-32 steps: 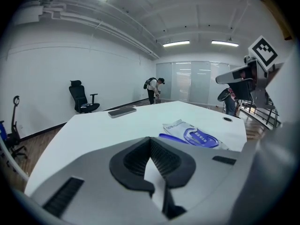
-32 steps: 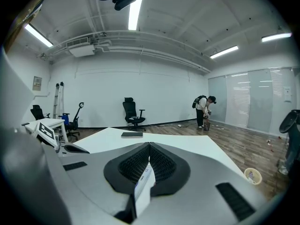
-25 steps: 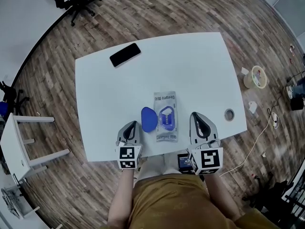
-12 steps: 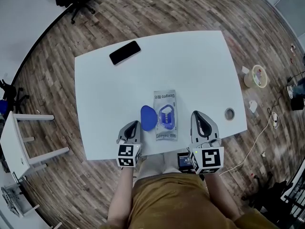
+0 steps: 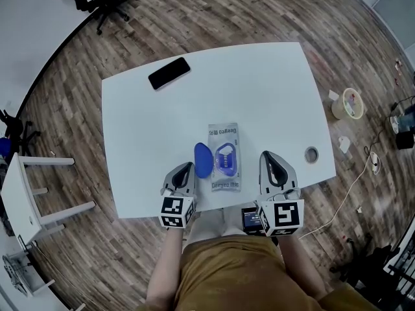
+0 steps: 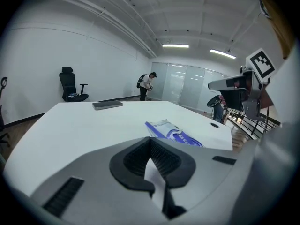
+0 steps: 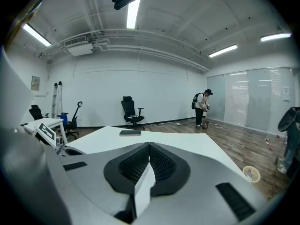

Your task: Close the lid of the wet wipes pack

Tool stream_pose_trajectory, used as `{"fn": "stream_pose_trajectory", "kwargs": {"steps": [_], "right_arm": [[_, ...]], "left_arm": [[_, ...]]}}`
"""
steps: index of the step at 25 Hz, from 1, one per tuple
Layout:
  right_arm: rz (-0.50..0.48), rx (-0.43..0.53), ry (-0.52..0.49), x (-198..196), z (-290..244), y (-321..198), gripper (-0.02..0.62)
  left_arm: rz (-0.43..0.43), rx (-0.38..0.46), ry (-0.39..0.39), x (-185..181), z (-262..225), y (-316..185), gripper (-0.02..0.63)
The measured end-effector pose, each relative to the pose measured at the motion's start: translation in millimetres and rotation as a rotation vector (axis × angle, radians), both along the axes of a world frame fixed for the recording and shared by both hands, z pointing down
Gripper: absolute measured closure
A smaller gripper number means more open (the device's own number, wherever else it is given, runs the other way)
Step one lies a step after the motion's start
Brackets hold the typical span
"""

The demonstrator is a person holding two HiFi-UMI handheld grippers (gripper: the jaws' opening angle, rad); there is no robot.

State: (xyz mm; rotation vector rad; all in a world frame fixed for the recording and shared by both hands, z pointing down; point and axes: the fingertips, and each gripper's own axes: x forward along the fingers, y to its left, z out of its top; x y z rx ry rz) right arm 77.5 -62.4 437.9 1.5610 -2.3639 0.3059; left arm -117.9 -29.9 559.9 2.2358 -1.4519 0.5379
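A wet wipes pack (image 5: 225, 157) lies flat on a white table (image 5: 259, 89), near the edge closest to the person. Its blue oval lid (image 5: 203, 160) is open – swung out to the left of the pack and resting beside the blue-ringed opening – so the closing has not been done.

The left gripper (image 5: 187, 167) sits just left of the lid and a little nearer the person, jaws together, holding nothing and not touching the lid. The right gripper (image 5: 267, 156) sits to the right of the pack, apart from it, jaws also together and empty.

What remains, by my judgement: flip the lid over the opening and press it shut.

A dark phone (image 5: 170, 73) lies well beyond the pack, to the far left.
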Motion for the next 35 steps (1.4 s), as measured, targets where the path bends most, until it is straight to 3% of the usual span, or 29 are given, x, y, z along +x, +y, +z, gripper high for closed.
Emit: {"fn": "stream_pose_trajectory", "kwargs": {"steps": [35], "right_arm": [[-0.042,-0.055,0.017,-8,29,13,0.586]], "left_arm": [[0.104,0.04,0.052,53,-17,0,0.6]]}}
